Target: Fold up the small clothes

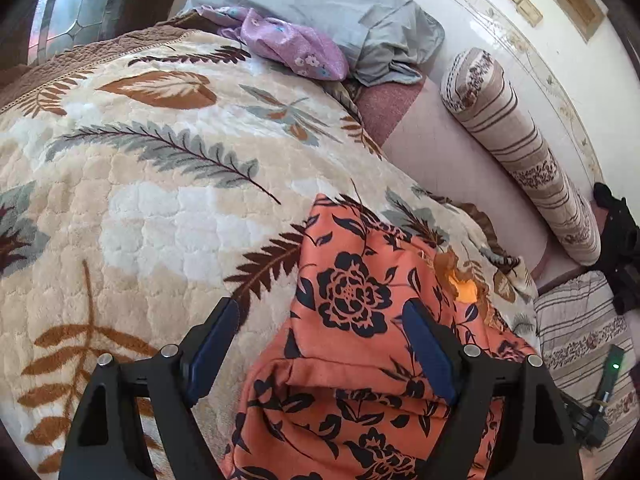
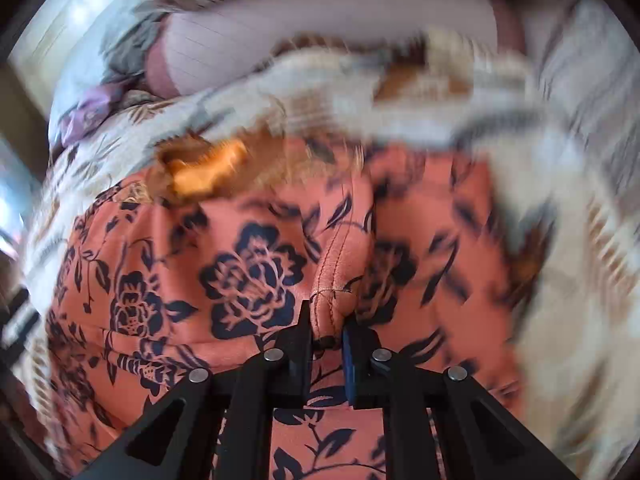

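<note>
1. Orange cloth printed with dark navy flowers, the garment (image 1: 352, 360), lies bunched on a quilted leaf-pattern blanket (image 1: 140, 200) that covers the bed
2. The left gripper (image 1: 320, 320) has its jaws spread wide and grips nothing; its left finger stands over bare blanket, its right finger over the garment, and a raised fold of the cloth sits in the gap without either pad pressing on it
3. The right gripper (image 2: 326, 324) is clamped nearly closed on a stitched seam ridge of the garment (image 2: 256, 264), which puckers up between the two fingertips; the cloth fans out from that pinch to both sides
4. Only the left wrist view shows the far part of the bed sharply: a grey pillow (image 1: 340, 12), a crumpled lilac floral cloth (image 1: 292, 44) lying against it, a striped bolster (image 1: 520, 148) along the tiled wall, and a dark device with a green light (image 1: 610, 372) at the lower right edge
5. The right wrist view is smeared with motion blur away from the centre; it alone shows the pinched seam up close, and both views catch a bright yellow-orange patch (image 2: 204, 172) at the garment's far edge
</note>
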`<state>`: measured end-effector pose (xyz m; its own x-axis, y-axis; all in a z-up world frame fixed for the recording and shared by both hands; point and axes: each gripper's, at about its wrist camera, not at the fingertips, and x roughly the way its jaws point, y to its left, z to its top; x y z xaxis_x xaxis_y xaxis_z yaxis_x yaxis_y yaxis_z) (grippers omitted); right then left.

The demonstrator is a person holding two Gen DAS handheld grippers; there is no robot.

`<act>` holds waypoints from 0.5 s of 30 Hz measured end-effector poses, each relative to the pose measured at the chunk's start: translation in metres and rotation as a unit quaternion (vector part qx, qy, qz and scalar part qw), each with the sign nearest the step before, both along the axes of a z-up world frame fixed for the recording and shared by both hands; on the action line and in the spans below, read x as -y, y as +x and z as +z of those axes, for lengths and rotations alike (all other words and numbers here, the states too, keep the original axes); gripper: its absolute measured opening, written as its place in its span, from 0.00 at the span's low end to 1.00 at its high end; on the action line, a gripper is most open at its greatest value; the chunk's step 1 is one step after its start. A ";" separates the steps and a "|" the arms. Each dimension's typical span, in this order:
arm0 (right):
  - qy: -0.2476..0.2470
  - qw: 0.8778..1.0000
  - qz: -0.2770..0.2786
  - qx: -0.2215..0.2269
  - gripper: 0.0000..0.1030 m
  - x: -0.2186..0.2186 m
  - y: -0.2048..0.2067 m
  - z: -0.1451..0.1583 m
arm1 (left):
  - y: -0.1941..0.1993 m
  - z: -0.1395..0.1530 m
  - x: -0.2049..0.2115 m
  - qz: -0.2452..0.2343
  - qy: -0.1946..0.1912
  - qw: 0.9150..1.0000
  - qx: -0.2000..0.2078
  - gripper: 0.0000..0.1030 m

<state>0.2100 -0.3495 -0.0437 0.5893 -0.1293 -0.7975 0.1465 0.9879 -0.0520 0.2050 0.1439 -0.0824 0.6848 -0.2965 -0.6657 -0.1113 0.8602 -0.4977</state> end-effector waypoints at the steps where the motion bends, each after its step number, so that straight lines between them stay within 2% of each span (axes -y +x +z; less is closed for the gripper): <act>1: -0.013 1.000 -0.007 0.021 0.11 -0.001 -0.009 0.013 | -0.002 0.003 -0.003 0.008 0.000 1.000 0.007 0.82; 2: -0.007 0.999 -0.021 0.029 0.12 0.006 -0.016 0.018 | -0.002 0.005 -0.005 0.013 0.002 1.000 0.012 0.82; 4: 0.019 0.999 -0.050 -0.003 0.26 0.023 -0.022 -0.007 | 0.001 0.004 -0.003 0.013 0.007 1.000 0.009 0.82; 5: 0.020 0.998 -0.054 -0.040 0.56 0.029 -0.021 -0.033 | 0.004 0.001 0.001 0.005 0.010 1.000 -0.001 0.82; 6: 0.026 0.995 -0.050 -0.080 0.76 0.032 -0.022 -0.056 | 0.009 -0.006 0.007 -0.009 0.022 1.000 -0.020 0.82; 7: 0.043 0.994 -0.047 -0.087 0.75 0.036 -0.029 -0.068 | 0.013 -0.015 0.015 -0.027 0.042 0.998 -0.045 0.82; 9: 0.063 0.996 -0.061 -0.034 0.75 0.042 -0.047 -0.055 | 0.019 -0.034 0.029 -0.057 0.089 0.990 -0.094 0.82; 12: 0.102 0.990 -0.089 0.030 0.75 0.054 -0.061 -0.021 | 0.014 -0.025 0.031 -0.037 0.113 0.991 -0.066 0.81; 14: 0.133 0.985 -0.078 0.072 0.75 0.058 -0.060 0.003 | 0.006 -0.008 0.029 -0.023 0.106 0.994 -0.016 0.81; 15: 0.159 0.981 -0.062 0.090 0.75 0.057 -0.058 0.013 | 0.003 -0.004 0.031 -0.021 0.119 0.993 0.001 0.81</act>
<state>0.1515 -0.4069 -0.0311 0.7202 0.0288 -0.6932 0.2459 0.9237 0.2938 0.2079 0.1128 -0.0866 0.6764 -0.1598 -0.7190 -0.0715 0.9573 -0.2801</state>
